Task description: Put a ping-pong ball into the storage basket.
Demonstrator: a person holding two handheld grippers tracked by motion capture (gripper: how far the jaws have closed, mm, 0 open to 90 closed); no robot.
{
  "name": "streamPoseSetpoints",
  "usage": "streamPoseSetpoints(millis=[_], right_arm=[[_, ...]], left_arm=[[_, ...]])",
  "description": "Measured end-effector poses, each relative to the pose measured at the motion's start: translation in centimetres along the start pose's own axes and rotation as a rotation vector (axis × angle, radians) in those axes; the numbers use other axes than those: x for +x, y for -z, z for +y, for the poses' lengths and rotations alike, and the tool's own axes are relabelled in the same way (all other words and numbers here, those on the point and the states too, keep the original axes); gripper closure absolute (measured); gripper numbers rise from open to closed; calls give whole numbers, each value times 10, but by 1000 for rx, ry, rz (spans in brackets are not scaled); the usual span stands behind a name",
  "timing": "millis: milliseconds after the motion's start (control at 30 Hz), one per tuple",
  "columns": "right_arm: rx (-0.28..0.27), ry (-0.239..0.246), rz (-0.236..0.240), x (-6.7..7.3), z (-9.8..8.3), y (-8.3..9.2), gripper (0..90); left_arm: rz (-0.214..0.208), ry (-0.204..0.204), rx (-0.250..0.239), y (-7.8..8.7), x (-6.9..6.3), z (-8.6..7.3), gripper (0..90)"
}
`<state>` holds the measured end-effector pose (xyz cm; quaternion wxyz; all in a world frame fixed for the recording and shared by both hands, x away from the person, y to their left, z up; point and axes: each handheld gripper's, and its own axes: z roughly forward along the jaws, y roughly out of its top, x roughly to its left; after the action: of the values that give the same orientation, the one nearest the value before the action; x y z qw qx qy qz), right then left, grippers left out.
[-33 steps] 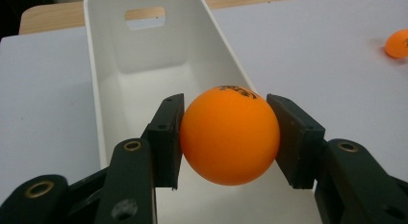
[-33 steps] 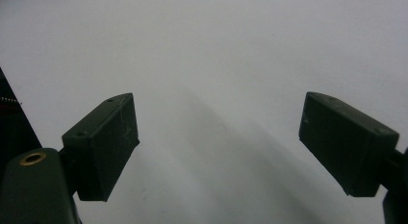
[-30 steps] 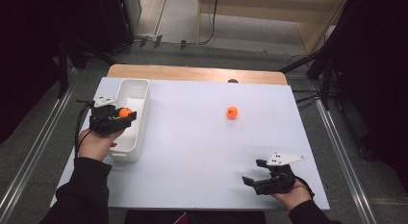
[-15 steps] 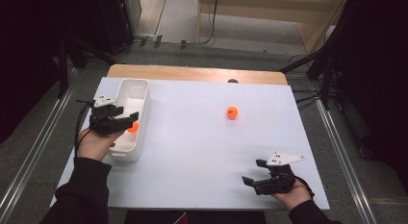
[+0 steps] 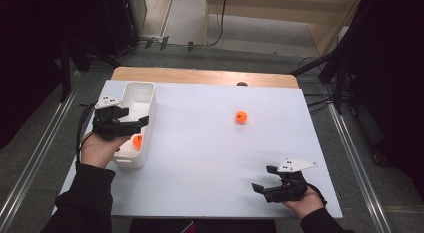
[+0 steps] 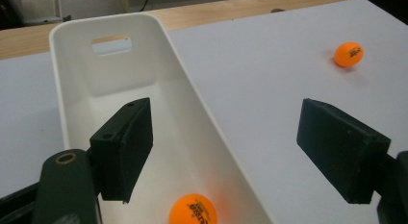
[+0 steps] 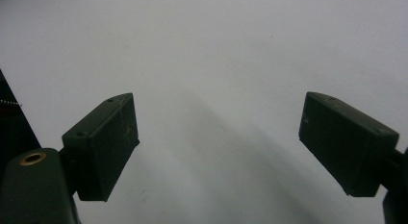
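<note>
A white oblong bin (image 5: pixel 145 95) (image 6: pixel 120 70) stands at the table's left side. An orange ball (image 5: pixel 137 140) (image 6: pixel 193 210) lies on the bin's floor near its front end. My left gripper (image 5: pixel 134 122) (image 6: pixel 226 152) hovers open above the bin's right wall, holding nothing. A second orange ball (image 5: pixel 241 117) (image 6: pixel 349 54) rests on the white table top, right of centre. My right gripper (image 5: pixel 263 179) (image 7: pixel 219 147) sits open near the table's front right, low over bare white surface, with nothing between its jaws.
The white table top (image 5: pixel 210 153) ends in a wooden strip (image 5: pixel 200 75) at the far edge. Cables and dark stands lie on the floor beyond and to both sides.
The left gripper held an orange ball over the bin a second ago; it has opened and the ball has dropped onto the bin's floor. The right gripper has stayed put.
</note>
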<state>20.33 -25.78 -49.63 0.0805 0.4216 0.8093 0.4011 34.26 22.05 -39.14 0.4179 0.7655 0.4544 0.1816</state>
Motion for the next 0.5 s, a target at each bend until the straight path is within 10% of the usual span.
streamPoseSetpoints(millis=[500], right_arm=[[-2,6,5,1,1,0,122]], left_arm=[[-113,-47,12,-1,-24,6,205]])
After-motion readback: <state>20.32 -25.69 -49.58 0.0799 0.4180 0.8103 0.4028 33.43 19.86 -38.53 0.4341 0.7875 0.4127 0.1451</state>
